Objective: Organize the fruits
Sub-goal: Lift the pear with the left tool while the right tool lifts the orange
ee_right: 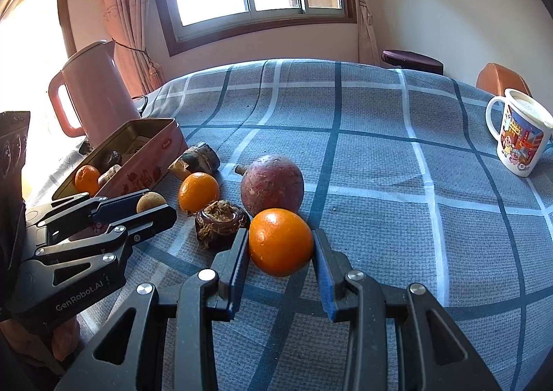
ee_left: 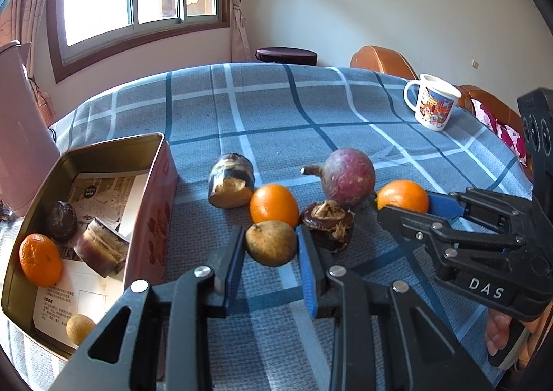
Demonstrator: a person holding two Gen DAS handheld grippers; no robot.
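Two fruits sit between gripper pads at this moment, one for each hand. The small brown fruit (ee_left: 271, 243) lies directly in front of the left gripper (ee_left: 266, 249), between its blue pads, and both pads seem to touch its sides; whether it rests on the checked tablecloth (ee_left: 262, 107) or is a little lifted I cannot tell. The tin box (ee_left: 152, 180), which already holds an orange, two dark pieces and another small brown fruit, stands just to the left of this gripper, so the left hand is the nearer one to it and the move to the box looks short and sideways. The near orange (ee_right: 280, 241) is in the same way between the pads of the right gripper (ee_right: 281, 245), which is closed to the width of the fruit and appears to grip it. From this gripper the box is well apart, to the far left, behind the left gripper. Between the two lie the second orange (ee_right: 198, 192), the dark husked fruit (ee_right: 221, 223) and the large purple fruit (ee_right: 272, 185), all near together. I think the right hand must pass over these fruits, or wait for the left one.
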